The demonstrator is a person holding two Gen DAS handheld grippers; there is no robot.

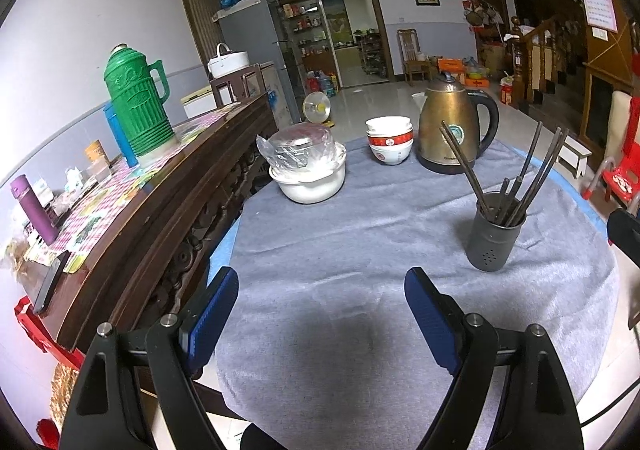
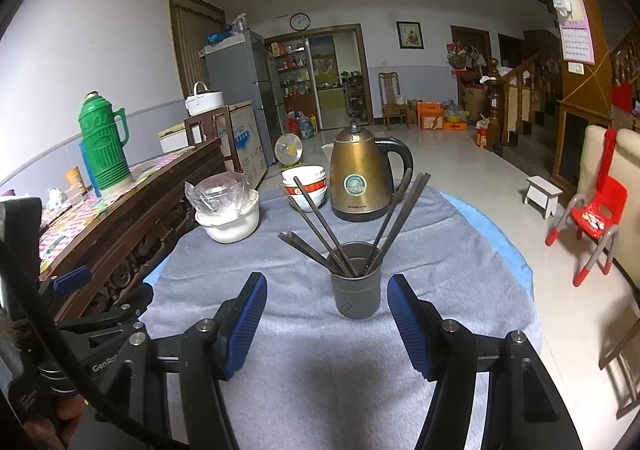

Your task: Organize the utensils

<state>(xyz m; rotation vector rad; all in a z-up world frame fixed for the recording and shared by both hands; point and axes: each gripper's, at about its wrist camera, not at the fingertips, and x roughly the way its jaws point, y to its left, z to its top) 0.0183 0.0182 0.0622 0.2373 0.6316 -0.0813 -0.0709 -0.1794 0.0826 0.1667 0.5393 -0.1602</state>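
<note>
Both grippers gape wide and empty. Right gripper (image 2: 326,314) faces the chopstick holder (image 2: 355,282) directly ahead between its jaws, chopsticks (image 2: 320,226) fanning upward; left gripper (image 1: 322,306) has it off to its right.

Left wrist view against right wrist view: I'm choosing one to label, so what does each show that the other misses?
Only the left wrist view shows the purple flask on the sideboard. Only the right wrist view shows the white stool and the left gripper from the side. Both share the chopstick holder with dark chopsticks, the kettle, stacked bowls and green thermos.
</note>
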